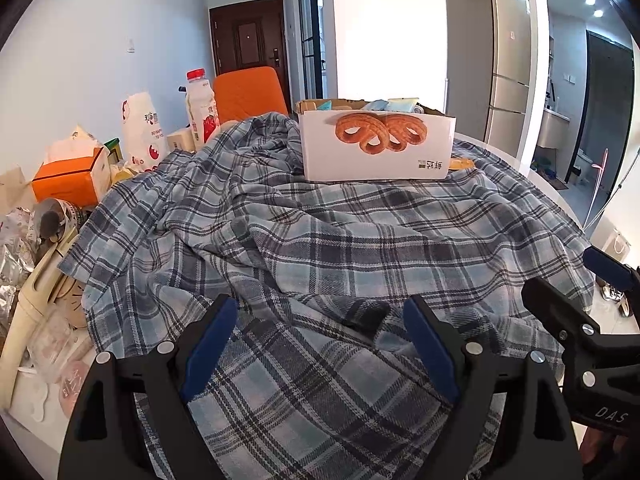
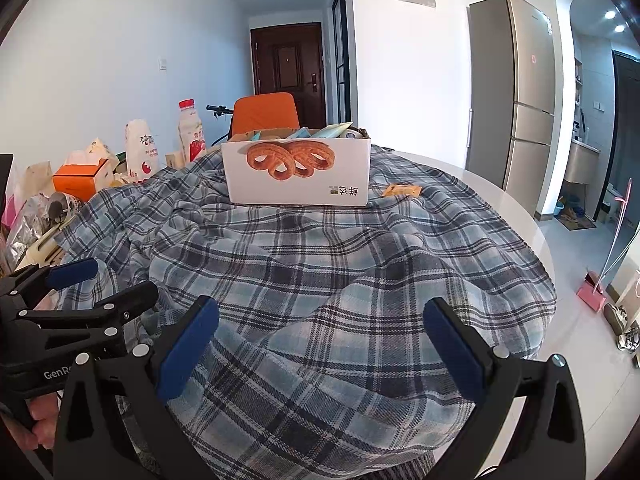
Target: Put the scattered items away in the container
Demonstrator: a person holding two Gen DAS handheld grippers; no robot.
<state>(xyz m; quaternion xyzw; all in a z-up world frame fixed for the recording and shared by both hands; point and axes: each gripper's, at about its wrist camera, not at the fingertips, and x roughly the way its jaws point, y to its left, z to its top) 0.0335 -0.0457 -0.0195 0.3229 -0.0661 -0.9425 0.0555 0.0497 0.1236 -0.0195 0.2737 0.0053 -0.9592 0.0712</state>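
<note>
Both claws, left claw (image 1: 320,344) and right claw (image 2: 320,344), hover side by side with fingers apart and empty over the plaid cloth (image 1: 320,240); the cardboard box (image 2: 298,172) sits straight ahead, orange packet (image 2: 401,190) just right of it.

Packet (image 1: 461,163) half behind box (image 1: 376,148)
</note>
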